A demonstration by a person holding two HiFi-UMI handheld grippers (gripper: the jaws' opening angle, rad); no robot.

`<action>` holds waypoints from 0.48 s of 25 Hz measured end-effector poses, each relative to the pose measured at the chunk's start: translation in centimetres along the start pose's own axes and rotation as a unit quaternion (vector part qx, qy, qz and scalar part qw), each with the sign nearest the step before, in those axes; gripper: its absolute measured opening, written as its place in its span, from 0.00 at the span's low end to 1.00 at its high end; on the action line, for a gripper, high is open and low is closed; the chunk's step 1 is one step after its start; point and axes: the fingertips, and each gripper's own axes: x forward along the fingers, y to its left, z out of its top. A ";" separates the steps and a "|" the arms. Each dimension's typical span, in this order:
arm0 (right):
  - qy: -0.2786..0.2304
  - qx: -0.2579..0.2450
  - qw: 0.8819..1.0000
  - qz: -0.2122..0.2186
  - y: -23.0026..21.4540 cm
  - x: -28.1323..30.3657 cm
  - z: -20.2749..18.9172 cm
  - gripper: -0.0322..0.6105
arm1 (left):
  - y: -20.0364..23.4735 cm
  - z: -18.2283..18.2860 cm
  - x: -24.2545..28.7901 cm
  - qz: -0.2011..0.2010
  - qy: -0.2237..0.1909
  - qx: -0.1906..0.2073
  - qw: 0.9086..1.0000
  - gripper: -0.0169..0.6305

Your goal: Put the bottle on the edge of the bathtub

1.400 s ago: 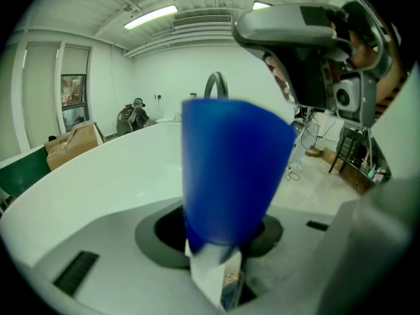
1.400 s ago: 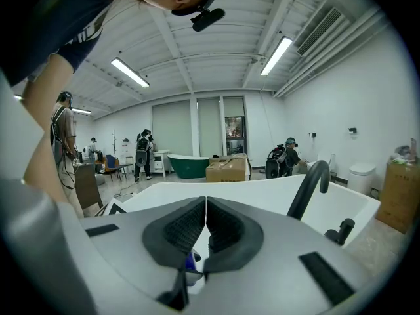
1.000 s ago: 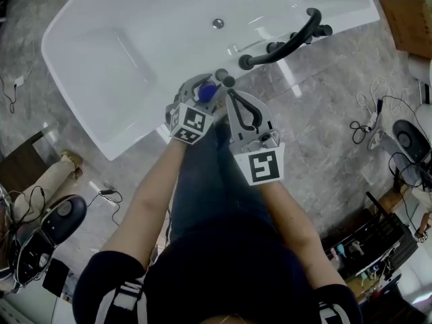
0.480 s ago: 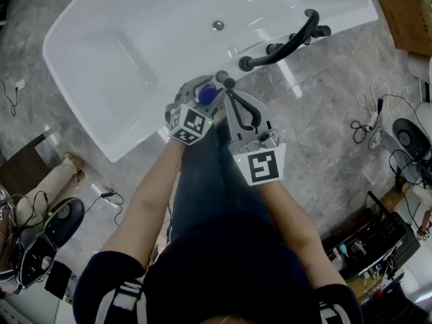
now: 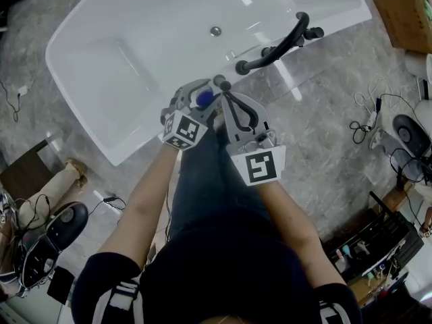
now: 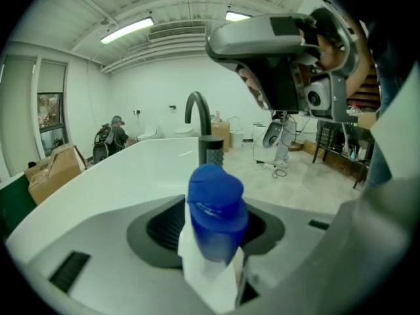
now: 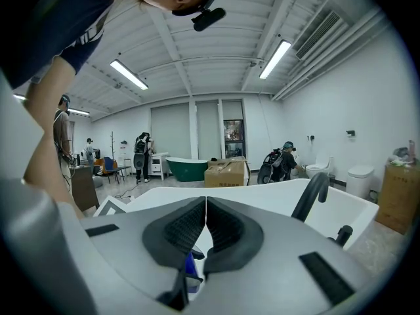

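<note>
Bottle (image 6: 216, 202) with a blue cap stands mid-frame between the opening fingers of the left gripper (image 6: 213, 241). Fingers of the right gripper (image 7: 202, 228) are pressed together, holding nothing.

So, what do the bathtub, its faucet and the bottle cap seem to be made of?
Bathtub: probably glossy white acrylic or enamel, since sharp streaks of light reflect on it.
Faucet: likely metal with a matte black finish, as it shows hardly any shine.
Bottle cap: blue plastic by its look, smooth and slightly shiny.
</note>
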 end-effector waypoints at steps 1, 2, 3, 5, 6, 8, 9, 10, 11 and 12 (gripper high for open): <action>-0.003 0.000 1.000 -0.001 0.0 0.0 0.3 0.08 | 0.0 0.3 -0.3 -0.001 -0.001 0.003 1.000 0.30; -0.006 0.000 1.000 -0.002 -0.1 0.0 0.5 0.08 | 0.0 0.6 -0.6 -0.003 -0.003 0.006 1.000 0.30; -0.008 -0.001 1.000 -0.002 -0.2 -0.1 0.8 0.08 | 0.0 0.9 -0.9 -0.004 -0.005 0.009 1.000 0.30; -0.013 -0.001 1.000 -0.004 -0.3 -0.2 1.4 0.08 | -0.2 1.6 -1.5 -0.006 -0.010 0.015 1.000 0.30; -0.016 -0.001 1.000 -0.005 -0.3 -0.3 1.7 0.08 | -0.3 1.9 -1.8 -0.006 -0.013 0.016 1.000 0.30; -0.022 0.002 1.000 -0.007 -0.3 -0.4 2.2 0.08 | -0.4 2.6 -2.3 -0.006 -0.020 0.015 1.000 0.30; -0.023 0.003 1.000 -0.008 -0.3 -0.5 2.4 0.08 | -0.4 3.0 -2.6 -0.006 -0.024 0.015 1.000 0.30; -0.022 0.003 1.000 -0.008 -0.4 -0.6 2.6 0.08 | -0.4 3.5 -2.8 -0.005 -0.028 0.014 1.000 0.30; -0.020 0.001 1.000 -0.009 -0.4 -0.7 2.8 0.08 | -0.4 4.0 -3.1 -0.005 -0.033 0.013 0.999 0.30; -0.020 -0.003 1.000 -0.009 -0.5 -0.8 3.1 0.08 | -0.3 4.6 -3.4 -0.004 -0.038 0.011 0.999 0.30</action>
